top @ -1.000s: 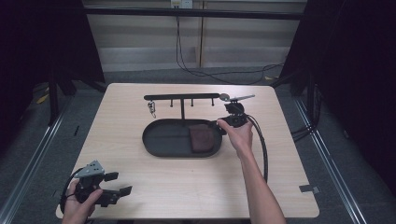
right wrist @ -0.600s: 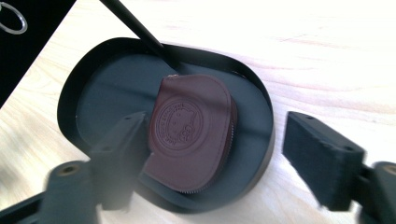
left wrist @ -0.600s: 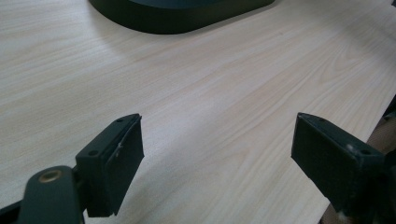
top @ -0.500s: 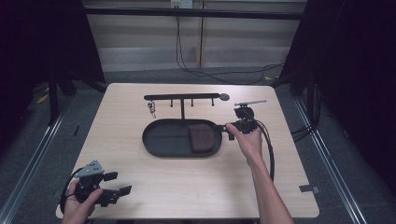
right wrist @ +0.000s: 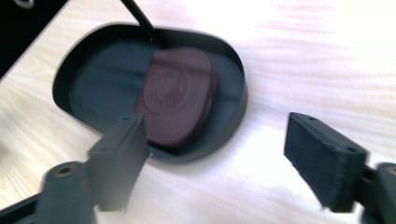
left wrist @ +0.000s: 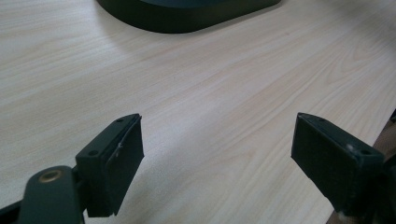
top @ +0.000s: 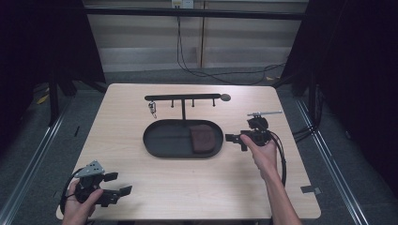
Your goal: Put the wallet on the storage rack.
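High view, tray: the dark oval tray (top: 164,138) is sitting mid-table beneath a black hook rack (top: 183,97), with a brown pouch (top: 202,138) lying in the tray's right half and a small key ring (top: 152,109) hanging at the rack's left end.
High view, right gripper: the right gripper (top: 233,138) is hovering just off the tray's right rim, pointing at it, jaws spread and holding nothing after a quick opening and slight closing; bare tabletop is running from there out to the table's right edge.
High view, left gripper: the left gripper (top: 119,183) is resting well apart from the tray, near the table's front-left corner, jaws spread and empty; a broad strip of open wood is lying between it and the tray.
Left gripper view: the two black jaws are standing wide apart over bare wood table (left wrist: 210,102), with the tray's rim (left wrist: 187,18) curving far ahead.
Right gripper view: the spread jaws are framing the tray's near end (right wrist: 224,135), slightly blurred; the pouch (right wrist: 177,95) is lying inside, close to the near rim, and pale open tabletop is stretching away beside the tray.
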A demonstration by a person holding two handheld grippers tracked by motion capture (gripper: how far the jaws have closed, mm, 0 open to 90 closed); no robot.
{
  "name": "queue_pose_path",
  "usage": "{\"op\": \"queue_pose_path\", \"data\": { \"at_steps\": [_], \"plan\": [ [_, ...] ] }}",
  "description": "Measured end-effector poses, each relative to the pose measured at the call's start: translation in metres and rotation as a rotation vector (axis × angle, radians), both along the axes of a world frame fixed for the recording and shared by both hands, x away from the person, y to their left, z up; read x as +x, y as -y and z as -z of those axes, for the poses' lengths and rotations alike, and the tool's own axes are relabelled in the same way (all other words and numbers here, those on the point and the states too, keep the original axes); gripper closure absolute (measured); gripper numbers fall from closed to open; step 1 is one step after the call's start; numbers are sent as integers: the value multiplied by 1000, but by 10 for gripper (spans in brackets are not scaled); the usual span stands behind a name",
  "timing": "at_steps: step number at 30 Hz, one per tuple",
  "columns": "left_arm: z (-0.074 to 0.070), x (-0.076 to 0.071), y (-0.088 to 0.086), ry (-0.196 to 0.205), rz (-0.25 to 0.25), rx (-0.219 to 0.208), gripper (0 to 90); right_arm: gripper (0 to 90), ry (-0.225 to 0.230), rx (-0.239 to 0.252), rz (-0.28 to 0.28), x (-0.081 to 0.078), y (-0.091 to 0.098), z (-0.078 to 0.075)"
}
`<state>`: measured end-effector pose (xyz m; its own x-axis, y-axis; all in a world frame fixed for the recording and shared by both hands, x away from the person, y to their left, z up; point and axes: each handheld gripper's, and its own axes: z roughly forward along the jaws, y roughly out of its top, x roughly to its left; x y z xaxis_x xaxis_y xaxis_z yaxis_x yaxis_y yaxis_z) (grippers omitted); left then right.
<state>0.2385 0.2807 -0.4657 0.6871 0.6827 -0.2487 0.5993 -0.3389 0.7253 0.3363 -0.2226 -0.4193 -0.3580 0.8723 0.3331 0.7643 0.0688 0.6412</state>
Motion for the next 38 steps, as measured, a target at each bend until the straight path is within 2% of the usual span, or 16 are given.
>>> {"op": "queue_pose_path", "data": {
  "at_steps": [5,6,7,12,14,16,18,21,25,30,35,36,37,38],
  "plan": [
    [0,1,-1,-9,-11,-12,168,229,27,-9,28,-16,8,4],
    [0,1,-2,-1,-10,-17,171,232,46,-2,36,-20,11,4],
    [-1,0,-2,7,-6,-16,170,224,46,9,38,-24,12,6],
    [0,1,-1,6,-6,-9,171,188,43,-21,57,-43,18,13],
    [0,1,-1,8,-11,-9,171,209,41,-31,46,-51,19,16],
    [0,1,-2,9,-14,-10,171,208,56,-50,47,-59,21,16],
    [1,2,-2,7,-20,-6,171,199,65,-48,44,-66,26,17],
    [2,2,-1,3,-25,-7,171,188,53,-74,48,-76,31,21],
    [2,3,-1,-2,-26,-9,171,176,37,-86,52,-88,37,30],
    [1,2,-2,0,-30,-11,171,169,55,-78,64,-103,43,38],
    [1,1,-1,2,-24,-15,171,162,72,-96,81,-114,51,46],
    [1,1,-1,2,-22,-13,171,163,72,-104,95,-114,52,48],
    [1,1,-1,1,-22,-15,171,166,71,-139,107,-114,53,51],
    [1,1,-1,1,-22,-15,170,166,71,-139,107,-114,53,51]
  ]
}}
